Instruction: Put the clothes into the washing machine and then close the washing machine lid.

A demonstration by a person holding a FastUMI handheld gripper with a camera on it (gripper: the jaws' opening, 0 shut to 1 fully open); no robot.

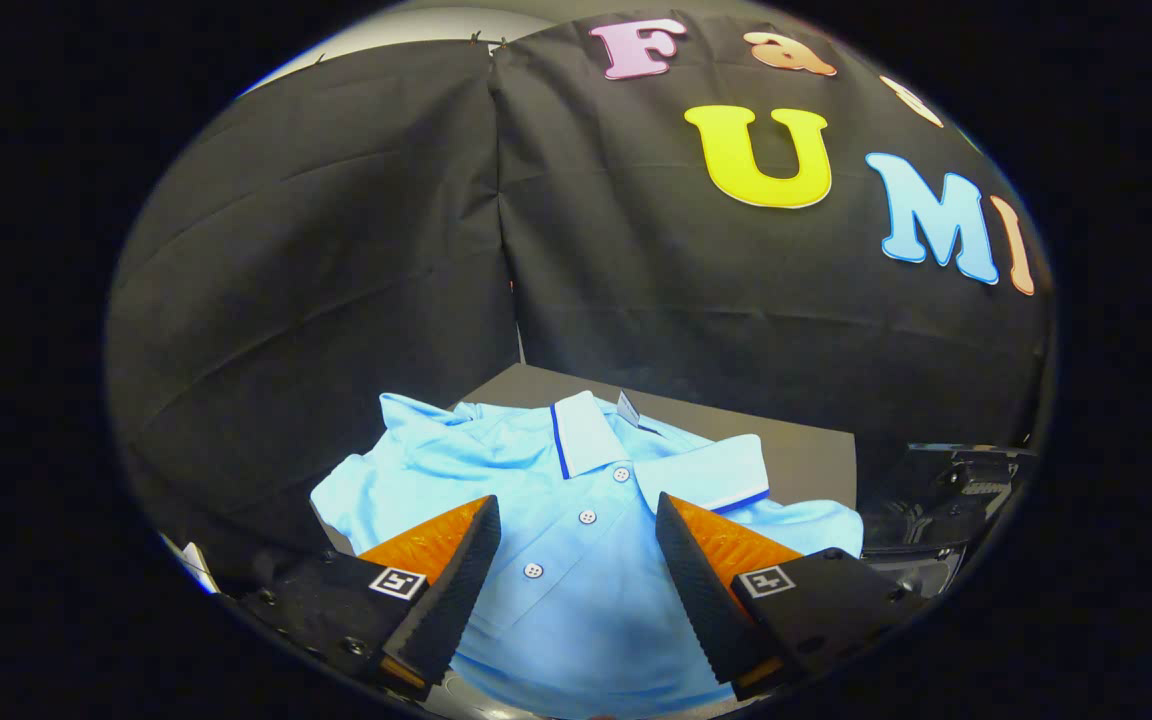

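A light blue polo shirt with a white collar and white buttons lies spread on a dark table. My gripper hovers over the shirt's button placket, fingers wide open, one on each side of the buttons. Nothing is held between them. The shirt's collar lies just beyond the fingertips, and its lower part runs under the fingers toward me.
Black cloth walls stand close behind the table. To the right of the table, beyond the right finger, sits a dark machine part with a hinge-like frame. A small white object shows low at the left.
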